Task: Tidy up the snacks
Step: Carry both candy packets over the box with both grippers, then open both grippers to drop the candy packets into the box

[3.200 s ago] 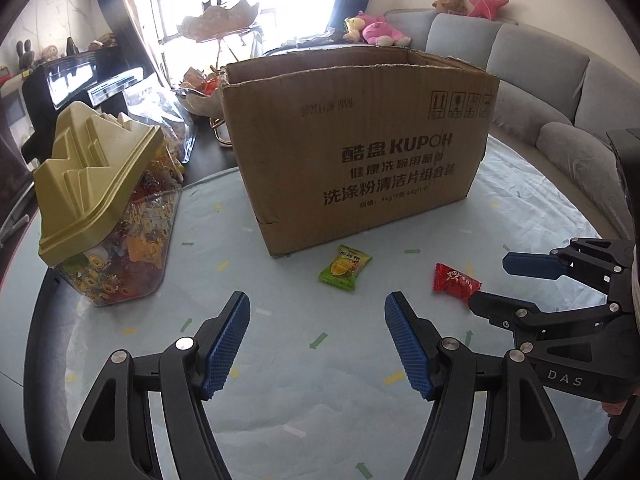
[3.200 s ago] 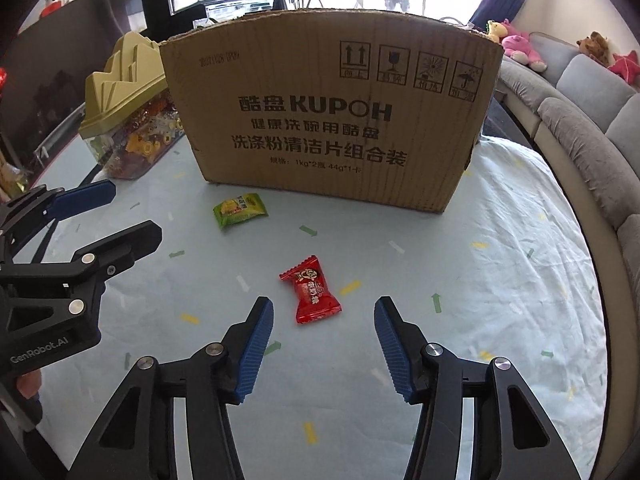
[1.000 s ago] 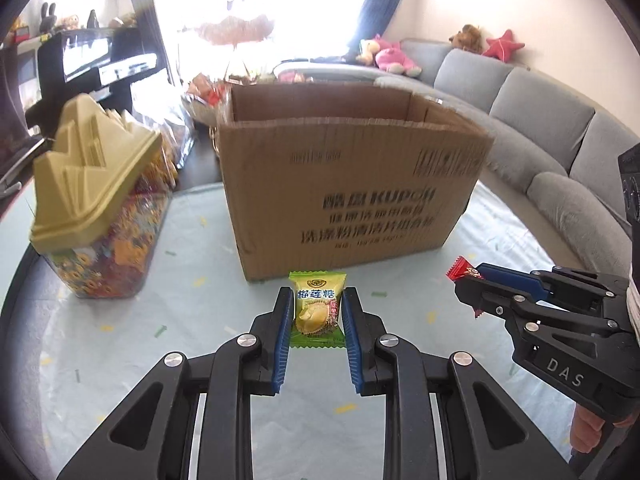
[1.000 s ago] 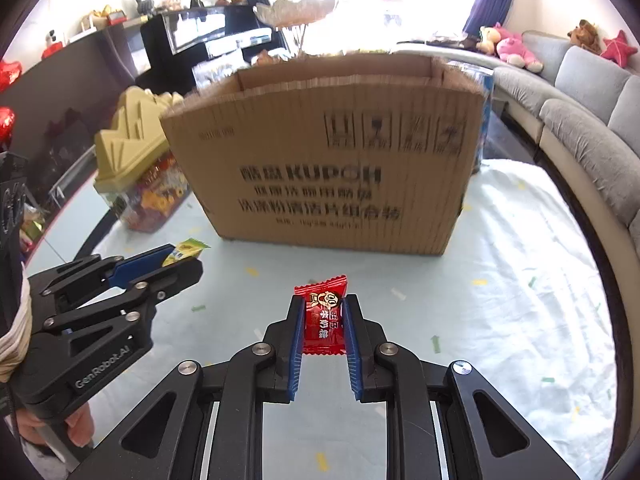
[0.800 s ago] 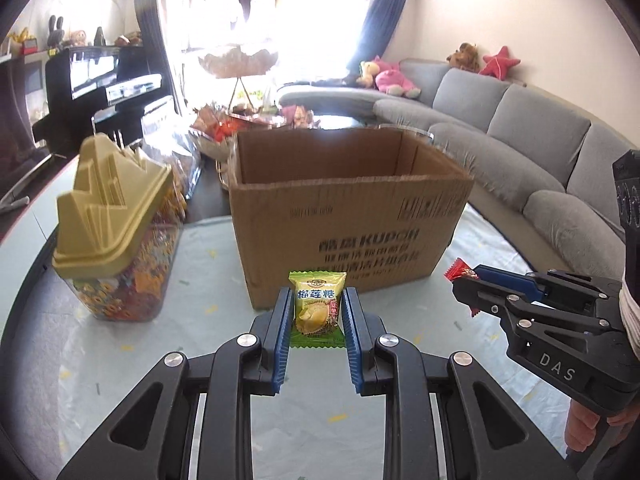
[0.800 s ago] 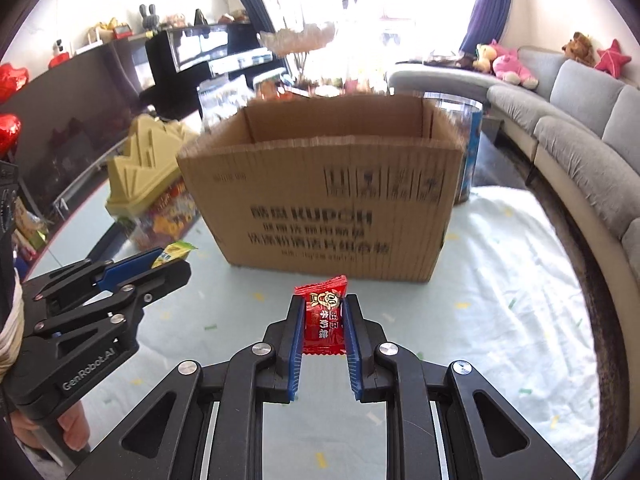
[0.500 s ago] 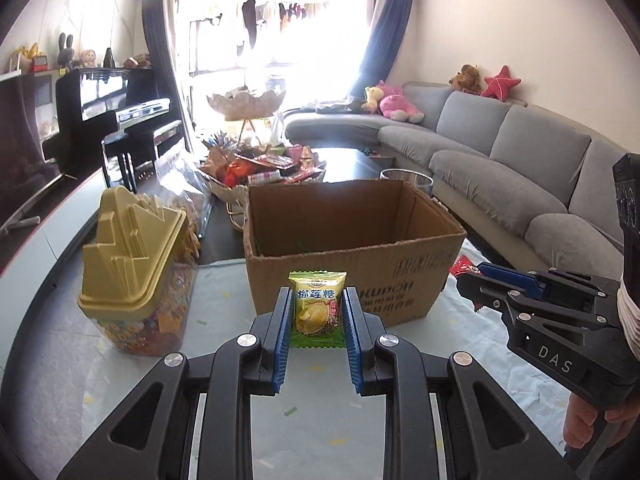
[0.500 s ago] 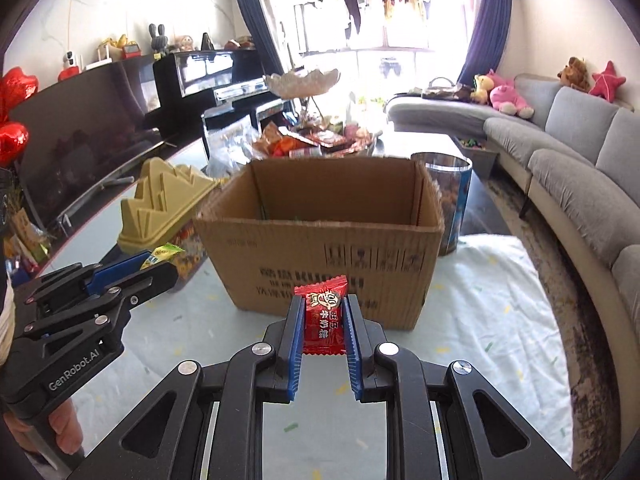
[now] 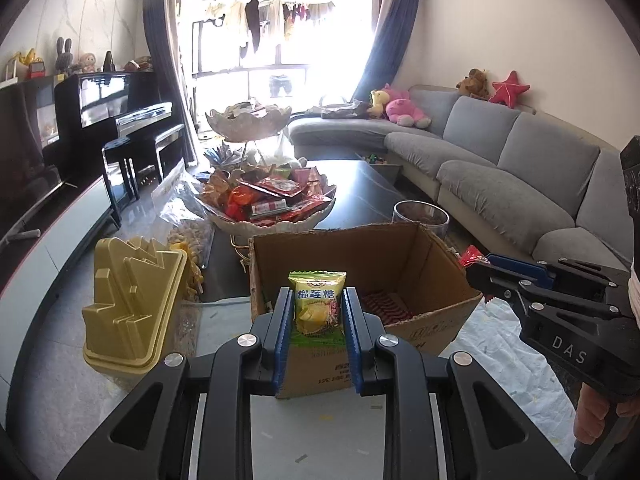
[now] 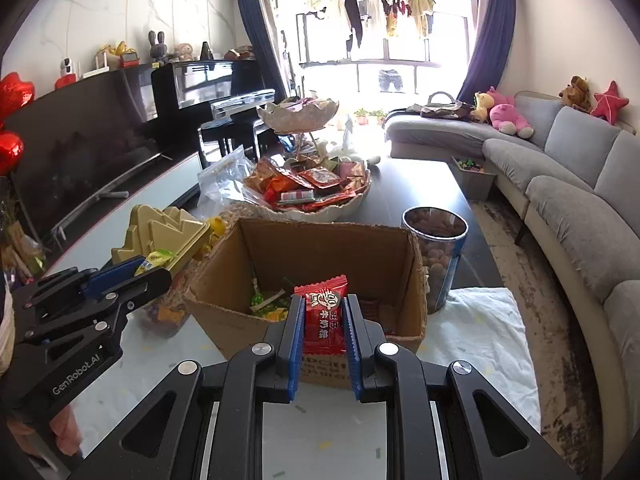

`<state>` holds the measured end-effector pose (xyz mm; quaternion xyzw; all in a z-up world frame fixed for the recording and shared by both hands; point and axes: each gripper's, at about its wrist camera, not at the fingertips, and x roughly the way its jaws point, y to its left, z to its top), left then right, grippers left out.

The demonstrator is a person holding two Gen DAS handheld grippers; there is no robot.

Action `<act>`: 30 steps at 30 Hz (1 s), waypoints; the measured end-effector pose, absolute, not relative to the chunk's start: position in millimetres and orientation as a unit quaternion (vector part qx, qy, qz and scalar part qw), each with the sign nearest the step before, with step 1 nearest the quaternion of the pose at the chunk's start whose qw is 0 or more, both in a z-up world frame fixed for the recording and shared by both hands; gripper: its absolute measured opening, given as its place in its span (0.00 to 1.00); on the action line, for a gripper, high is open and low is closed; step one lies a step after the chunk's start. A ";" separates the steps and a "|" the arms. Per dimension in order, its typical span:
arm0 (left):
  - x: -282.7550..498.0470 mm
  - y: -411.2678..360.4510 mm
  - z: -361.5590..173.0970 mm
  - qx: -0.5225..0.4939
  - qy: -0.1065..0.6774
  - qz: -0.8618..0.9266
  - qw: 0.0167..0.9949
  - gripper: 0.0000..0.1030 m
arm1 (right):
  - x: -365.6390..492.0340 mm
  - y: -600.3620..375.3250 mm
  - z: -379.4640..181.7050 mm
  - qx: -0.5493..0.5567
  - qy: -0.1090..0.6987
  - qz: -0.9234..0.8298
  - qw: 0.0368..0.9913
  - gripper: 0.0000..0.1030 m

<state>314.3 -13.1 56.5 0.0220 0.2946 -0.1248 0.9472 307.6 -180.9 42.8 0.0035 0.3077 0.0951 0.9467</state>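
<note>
Carrying step, judged: left tool [image 9: 316, 316] closed on green durian candy [image 9: 318, 307], right tool [image 10: 323, 326] closed on red milk candy [image 10: 323, 314], both raised before open cardboard box [image 10: 320, 248] at 12 o'clock; next, forward over opening, then release.

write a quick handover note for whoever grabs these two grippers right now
Left gripper: shut on the green durian candy, held up in front of the open cardboard box.
Right gripper: shut on the red milk candy, also raised at the box's near rim.
Box: stands on the table beside the gold-lidded snack jar; some wrapped snacks already lie inside.
Done: both candies are off the table and gripped.
Left: carry each over the opening and release; neither is in yet.
</note>
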 end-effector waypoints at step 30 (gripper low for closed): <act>344.9 -14.0 56.8 0.041 0.342 -0.063 0.937 0.66 | 365.3 -192.3 45.3 -0.004 0.378 0.050 0.924 0.60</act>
